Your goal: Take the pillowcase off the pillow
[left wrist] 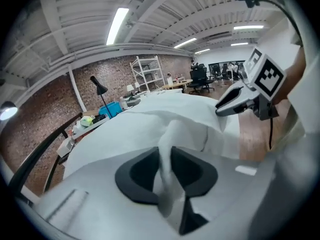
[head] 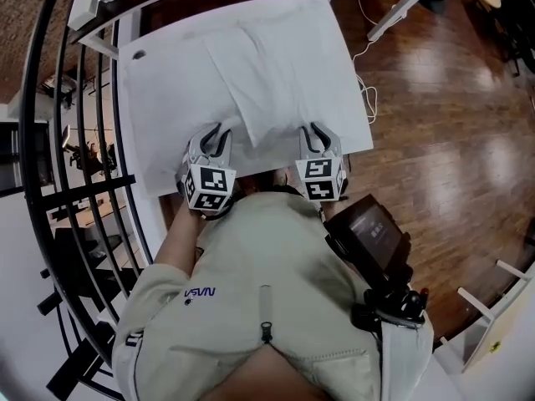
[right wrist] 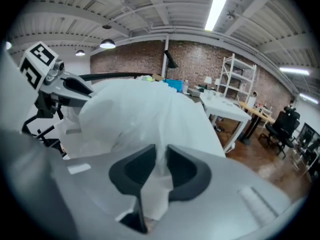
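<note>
1. A white table (head: pixel 155 107) stands on a wood floor (head: pixel 443 98), with a black railing (head: pixel 75 140) beside it.
2. The pillowcase (head: pixel 276 65) lies flat on the table. No bare pillow shows, so the pillow seems to be fully inside.
3. The left gripper (head: pixel 219 134) is nearly closed, its jaws pinching a fold of pillowcase at the near edge.
4. The right gripper (head: pixel 313 134) is likewise clamped on a fold of the same edge, well apart from the left.
5. Judged from this, only the grasp is made. Pulling the pillowcase off the pillow is all still to do.
</note>
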Demonstrator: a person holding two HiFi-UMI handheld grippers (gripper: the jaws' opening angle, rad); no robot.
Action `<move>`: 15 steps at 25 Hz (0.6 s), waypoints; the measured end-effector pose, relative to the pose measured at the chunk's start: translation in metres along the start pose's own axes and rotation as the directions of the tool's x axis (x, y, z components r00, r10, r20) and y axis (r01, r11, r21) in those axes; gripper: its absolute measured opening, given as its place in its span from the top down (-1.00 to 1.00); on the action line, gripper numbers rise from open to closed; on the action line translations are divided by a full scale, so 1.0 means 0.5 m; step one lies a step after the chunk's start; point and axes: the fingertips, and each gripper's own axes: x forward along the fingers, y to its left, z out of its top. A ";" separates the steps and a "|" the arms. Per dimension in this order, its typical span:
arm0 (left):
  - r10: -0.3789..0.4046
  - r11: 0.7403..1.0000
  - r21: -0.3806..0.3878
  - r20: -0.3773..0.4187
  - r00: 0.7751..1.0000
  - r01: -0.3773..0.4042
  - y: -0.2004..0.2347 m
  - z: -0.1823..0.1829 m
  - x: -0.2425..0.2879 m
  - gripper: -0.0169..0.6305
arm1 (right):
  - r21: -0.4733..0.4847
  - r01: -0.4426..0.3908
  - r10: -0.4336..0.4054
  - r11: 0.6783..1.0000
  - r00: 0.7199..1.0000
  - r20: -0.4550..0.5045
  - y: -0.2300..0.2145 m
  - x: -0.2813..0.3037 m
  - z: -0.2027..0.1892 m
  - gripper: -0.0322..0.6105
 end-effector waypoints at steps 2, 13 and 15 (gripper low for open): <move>0.008 0.999 -0.037 0.023 1.000 -0.008 0.011 0.011 -0.008 0.81 | -0.009 0.039 -0.039 0.999 0.999 0.014 -0.016 -0.008 0.007 0.88; 0.081 0.988 -0.142 0.109 0.991 -0.065 0.088 0.060 -0.068 0.88 | 0.083 0.268 -0.269 0.960 0.963 -0.001 -0.193 -0.052 -0.028 0.89; 0.058 0.984 -0.174 0.088 0.994 -0.042 0.071 0.041 -0.061 0.88 | 0.094 0.249 -0.246 0.964 0.968 -0.040 -0.198 -0.038 -0.059 0.89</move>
